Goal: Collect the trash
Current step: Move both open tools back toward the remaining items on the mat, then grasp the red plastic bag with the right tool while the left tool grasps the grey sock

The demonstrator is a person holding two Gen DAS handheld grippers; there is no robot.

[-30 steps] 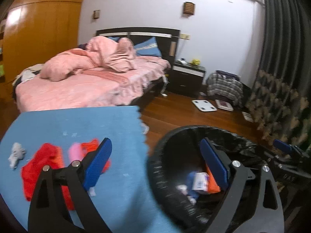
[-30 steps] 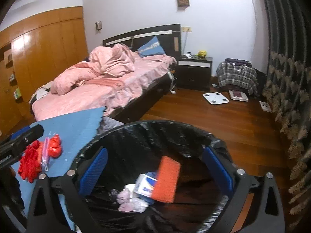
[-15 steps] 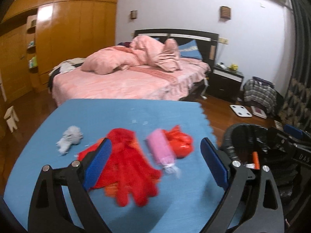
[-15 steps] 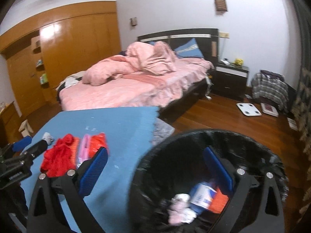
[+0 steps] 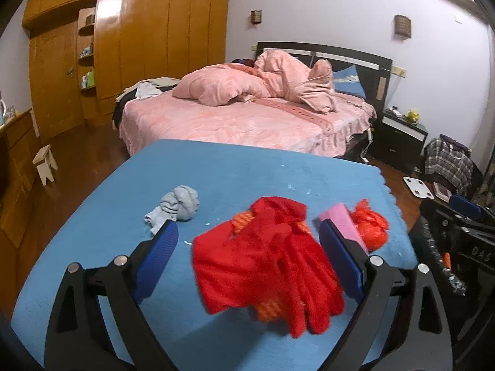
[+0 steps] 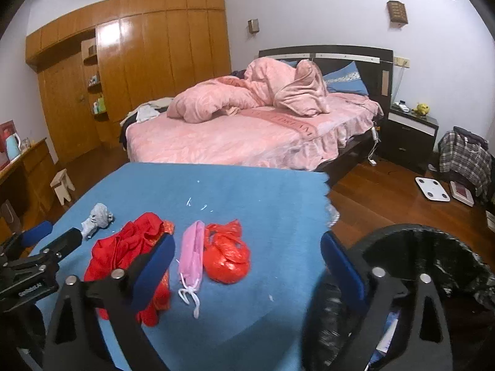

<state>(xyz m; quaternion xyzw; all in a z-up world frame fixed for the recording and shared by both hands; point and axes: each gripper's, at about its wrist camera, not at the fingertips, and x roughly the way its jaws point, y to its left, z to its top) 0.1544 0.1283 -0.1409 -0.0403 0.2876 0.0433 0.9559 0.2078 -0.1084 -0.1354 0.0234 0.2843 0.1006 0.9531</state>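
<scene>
On the blue mat (image 5: 247, 179) lie a red cloth (image 5: 266, 262), a pink bag (image 5: 340, 219), a crumpled red plastic bag (image 5: 371, 225) and a grey wad (image 5: 179, 207). My left gripper (image 5: 247, 247) is open and empty, its fingers either side of the red cloth, just above it. My right gripper (image 6: 247, 256) is open and empty, over the mat near the red plastic bag (image 6: 227, 256) and pink bag (image 6: 193, 253). The red cloth (image 6: 133, 247) and grey wad (image 6: 99, 216) lie left. The black-lined bin (image 6: 433, 262) stands at the right.
A pink bed (image 6: 247, 130) stands behind the mat (image 6: 247, 191), with a dark nightstand (image 6: 411, 136) to its right. A wooden wardrobe (image 6: 139, 71) fills the left wall. A small stool (image 6: 62, 185), a white scale (image 6: 431, 188) and a plaid bag (image 6: 464, 157) sit on the wood floor.
Both grippers swung left from over the bin to over the mat. The left now hangs above the red cloth. The bin slid to the right edge of both views.
</scene>
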